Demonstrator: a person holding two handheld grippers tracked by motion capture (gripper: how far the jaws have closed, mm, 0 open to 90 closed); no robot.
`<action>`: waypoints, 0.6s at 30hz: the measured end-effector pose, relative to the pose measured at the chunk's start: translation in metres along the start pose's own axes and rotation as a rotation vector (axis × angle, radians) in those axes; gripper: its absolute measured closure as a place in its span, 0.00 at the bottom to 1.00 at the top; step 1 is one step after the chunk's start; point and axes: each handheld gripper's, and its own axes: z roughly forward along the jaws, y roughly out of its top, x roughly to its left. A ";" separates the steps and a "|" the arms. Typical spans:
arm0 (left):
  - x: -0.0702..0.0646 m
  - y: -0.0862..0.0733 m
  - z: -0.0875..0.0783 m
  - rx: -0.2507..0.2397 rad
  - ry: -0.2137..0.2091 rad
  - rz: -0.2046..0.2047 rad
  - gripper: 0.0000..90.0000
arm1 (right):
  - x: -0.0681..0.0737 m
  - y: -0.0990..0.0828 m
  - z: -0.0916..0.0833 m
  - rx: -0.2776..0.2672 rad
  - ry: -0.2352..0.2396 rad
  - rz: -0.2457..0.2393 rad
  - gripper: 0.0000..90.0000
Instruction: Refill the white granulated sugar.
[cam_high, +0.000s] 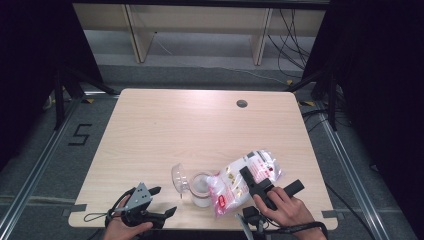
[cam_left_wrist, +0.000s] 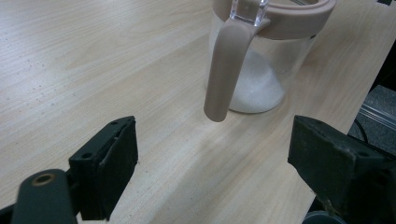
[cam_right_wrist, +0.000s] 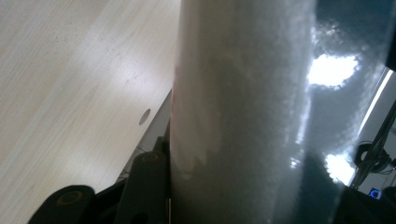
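- While the bag (cam_high: 246, 181) is clamped by the right gripper (cam_high: 260, 186) (jaws partly closed), pouring into the jar (cam_high: 200, 189) appears underway.
- The left gripper (cam_high: 159, 201) is held wide open, empty; steadier tilting seems needed next.

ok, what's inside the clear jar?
The jar holds a low heap of white granules at the bottom. Its pink rim and handle cover part of the wall; the rest looks empty.

black fingers (cam_left_wrist: 107, 170), grey three-cornered plate (cam_high: 140, 194)

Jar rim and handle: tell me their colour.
Dusty pinkish beige, on the clear jar; the left gripper view shows it best.
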 end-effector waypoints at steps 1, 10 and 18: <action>0.000 0.000 0.000 -0.001 -0.003 0.000 0.17 | 0.000 0.000 -0.001 0.000 -0.006 0.003 0.71; 0.000 0.000 0.001 -0.002 -0.004 -0.001 0.17 | -0.002 -0.003 -0.005 0.001 -0.023 -0.003 0.72; 0.001 0.000 -0.001 0.014 0.009 0.014 0.17 | -0.004 -0.002 -0.007 -0.018 -0.023 -0.007 0.72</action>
